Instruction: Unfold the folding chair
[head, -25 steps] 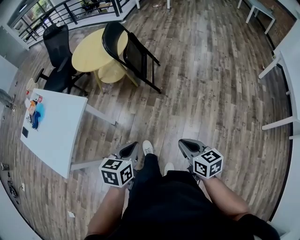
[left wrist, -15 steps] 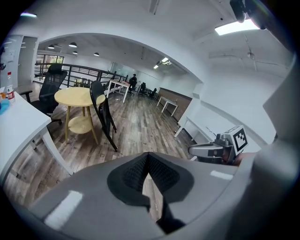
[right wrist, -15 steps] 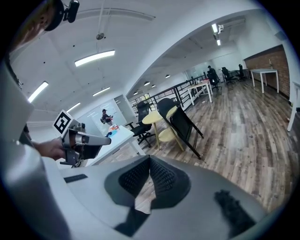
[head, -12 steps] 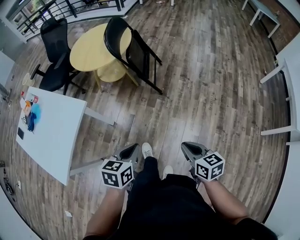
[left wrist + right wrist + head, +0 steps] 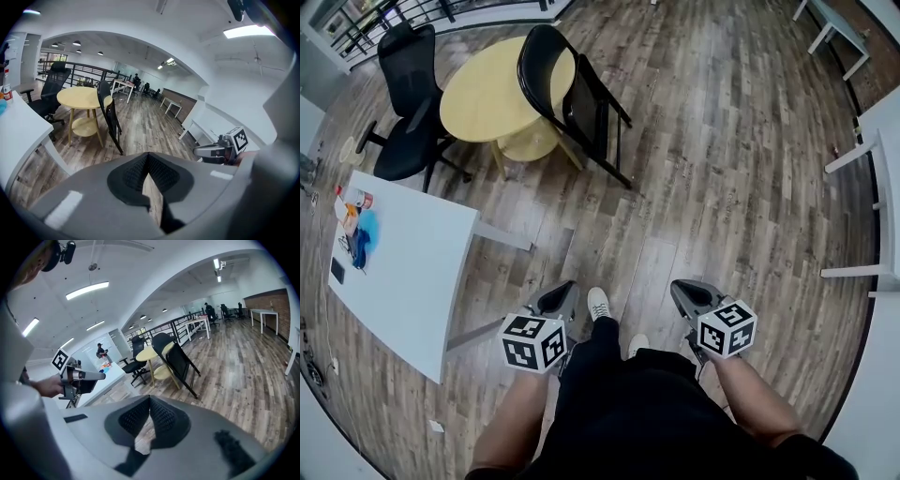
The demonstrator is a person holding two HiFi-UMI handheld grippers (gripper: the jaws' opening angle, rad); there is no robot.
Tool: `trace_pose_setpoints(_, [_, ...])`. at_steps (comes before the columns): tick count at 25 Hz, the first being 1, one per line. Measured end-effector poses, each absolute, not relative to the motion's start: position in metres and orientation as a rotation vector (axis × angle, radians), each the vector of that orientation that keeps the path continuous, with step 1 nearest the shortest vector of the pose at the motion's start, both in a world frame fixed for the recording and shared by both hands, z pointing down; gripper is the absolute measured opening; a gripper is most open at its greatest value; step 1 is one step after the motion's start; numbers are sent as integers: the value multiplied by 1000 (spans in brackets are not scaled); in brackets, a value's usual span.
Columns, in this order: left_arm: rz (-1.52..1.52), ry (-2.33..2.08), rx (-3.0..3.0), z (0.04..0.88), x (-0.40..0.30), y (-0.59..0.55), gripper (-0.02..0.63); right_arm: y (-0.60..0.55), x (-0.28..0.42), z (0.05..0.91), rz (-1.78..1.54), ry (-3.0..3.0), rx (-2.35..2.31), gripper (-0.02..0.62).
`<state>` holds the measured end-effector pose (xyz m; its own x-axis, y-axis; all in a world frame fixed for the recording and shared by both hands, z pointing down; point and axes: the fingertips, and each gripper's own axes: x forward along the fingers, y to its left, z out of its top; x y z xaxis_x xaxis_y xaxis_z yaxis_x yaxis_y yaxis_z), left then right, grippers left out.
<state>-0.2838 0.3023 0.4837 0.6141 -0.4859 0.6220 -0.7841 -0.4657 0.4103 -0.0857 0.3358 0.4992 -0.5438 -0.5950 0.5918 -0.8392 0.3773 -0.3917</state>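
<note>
Nothing of the task can be judged as done yet. The black folding chair (image 5: 578,101) is seen in its folded state, its seat apparently flat against the frame. It is stood on the wooden floor (image 5: 722,169) and leaned against the edge of the round yellow table (image 5: 483,94), at the far left part of the floor in the head view. A black office chair (image 5: 405,103) is placed on the table's other side, and a white bench (image 5: 403,262) lies nearer, along the left. The left gripper (image 5: 559,298) and the right gripper (image 5: 688,292) are held low in front of the person, above the floor and well apart from the folding chair, with nothing touched. Both grippers are closed and empty: in the left gripper view the 2 jaws of the left gripper (image 5: 149,161) are seen pressed together with only floor beyond them, and the same is shown for the right gripper (image 5: 150,405). The whole task is therefore left: the chair has to be reached, gripped at back and seat, pulled clear of the table, spread open and set on its 4 feet.
</note>
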Motion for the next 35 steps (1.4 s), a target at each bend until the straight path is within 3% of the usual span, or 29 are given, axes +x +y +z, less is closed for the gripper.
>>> trace_pose_setpoints(23, [523, -962, 2228, 469, -335, 180, 8, 198, -179, 468, 850, -2372, 1224, 6])
trace_pose_setpoints(35, [510, -945, 2254, 465, -349, 155, 8, 172, -189, 442, 827, -2400, 1282, 6])
